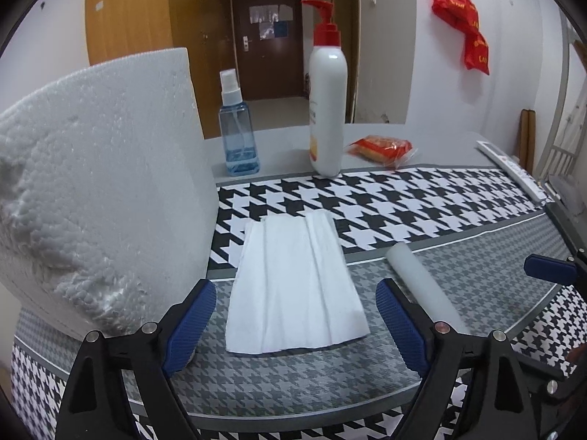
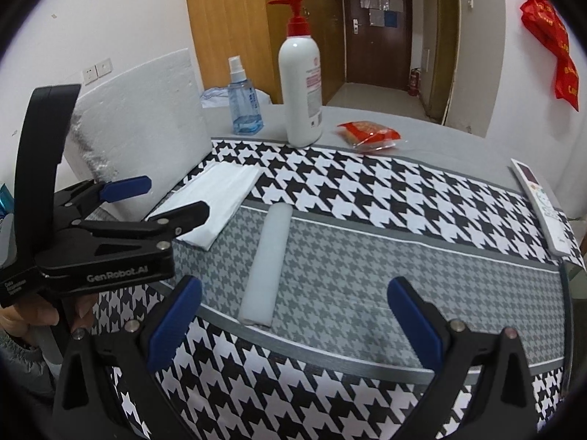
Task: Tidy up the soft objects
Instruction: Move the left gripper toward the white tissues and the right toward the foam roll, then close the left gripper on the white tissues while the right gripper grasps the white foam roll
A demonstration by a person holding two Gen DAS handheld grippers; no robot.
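While both grippers gape — folded tissue (image 1: 293,286) seemingly untouched

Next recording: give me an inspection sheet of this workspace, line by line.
Surface: table under a houndstooth cloth.
Job's things: folded white tissue lying flat; white foam roll beside it, apart; white foam block standing at the left.
Clutter: blue spray bottle, pump bottle, red snack packet, remote.
Grippers: left tongs open, straddling the tissue's near edge; right tongs open, empty, foam roll just ahead.
Cables: nothing seen.
Surroundings: dark door, red bag hanging on the wall.
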